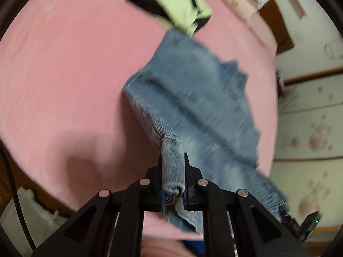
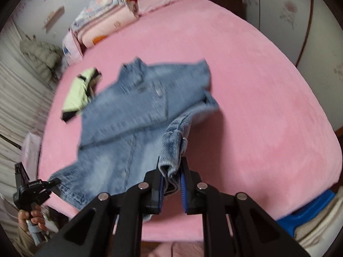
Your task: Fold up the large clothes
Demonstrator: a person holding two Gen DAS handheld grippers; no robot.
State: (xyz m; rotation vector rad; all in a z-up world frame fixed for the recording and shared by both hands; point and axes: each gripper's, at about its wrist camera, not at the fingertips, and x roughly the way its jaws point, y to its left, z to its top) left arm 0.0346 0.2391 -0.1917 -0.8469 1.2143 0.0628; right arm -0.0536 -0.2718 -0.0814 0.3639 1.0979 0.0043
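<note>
A blue denim jacket (image 2: 128,115) is lifted partly off the pink bed (image 2: 257,85), blurred by motion. My left gripper (image 1: 172,156) is shut on a hem corner of the denim jacket (image 1: 193,98), which hangs away from it toward the bed. My right gripper (image 2: 171,160) is shut on another bunched edge of the jacket. In the right wrist view the left gripper (image 2: 49,184) shows at the lower left, held by a hand (image 2: 30,218), pinching the jacket's hem.
A folded pale-green and black garment (image 1: 178,4) (image 2: 79,92) lies on the bed beyond the jacket. Stacked bedding and pillows (image 2: 107,21) sit at the bed's head. A blue stool (image 2: 306,209) stands by the bed's near right edge. A wardrobe (image 1: 310,128) flanks the bed.
</note>
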